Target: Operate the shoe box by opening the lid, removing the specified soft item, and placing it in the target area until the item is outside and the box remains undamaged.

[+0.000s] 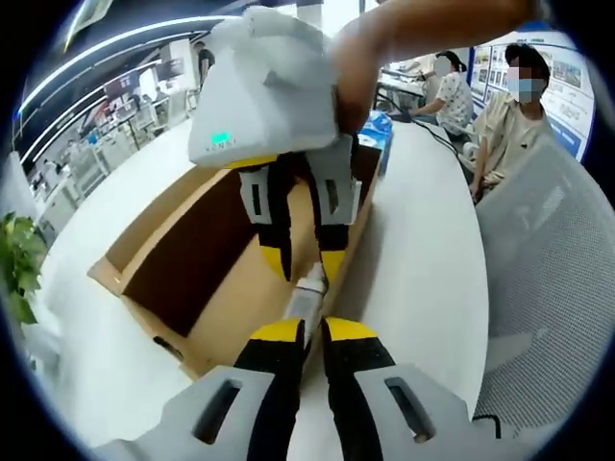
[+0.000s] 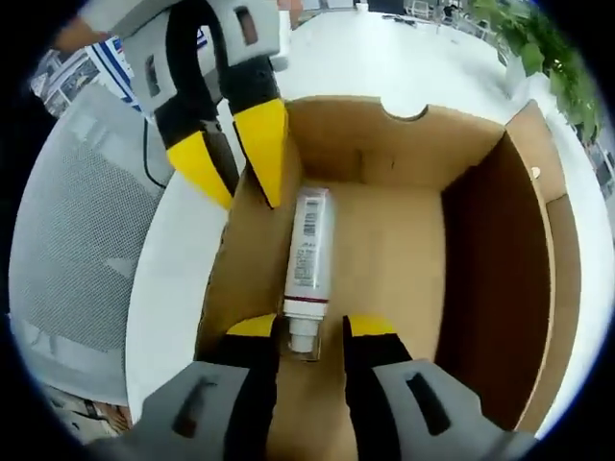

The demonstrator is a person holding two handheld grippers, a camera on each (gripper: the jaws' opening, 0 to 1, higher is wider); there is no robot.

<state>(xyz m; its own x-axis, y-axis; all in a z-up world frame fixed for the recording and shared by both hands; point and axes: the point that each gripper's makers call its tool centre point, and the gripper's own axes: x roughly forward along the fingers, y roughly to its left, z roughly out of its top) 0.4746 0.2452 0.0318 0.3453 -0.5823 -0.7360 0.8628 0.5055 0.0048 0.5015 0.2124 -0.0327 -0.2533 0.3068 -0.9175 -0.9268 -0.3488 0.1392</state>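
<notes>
White surface carries the open shoe box (image 2: 404,154). Nearest, the right gripper (image 2: 312,331) has its jaws parted about the cap of a tube (image 2: 309,250) lying inside; beyond, the left gripper (image 2: 235,158) looks nearly closed, empty. Tube likely light, squashy, slick: grip the firm cap.

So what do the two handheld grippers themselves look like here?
Both match: the left gripper and right gripper have light grey bodies with slotted openings, black jaws and yellow tips. In the left gripper view, the right gripper's grey housing carries a small green light. No sleeve is visible.
</notes>
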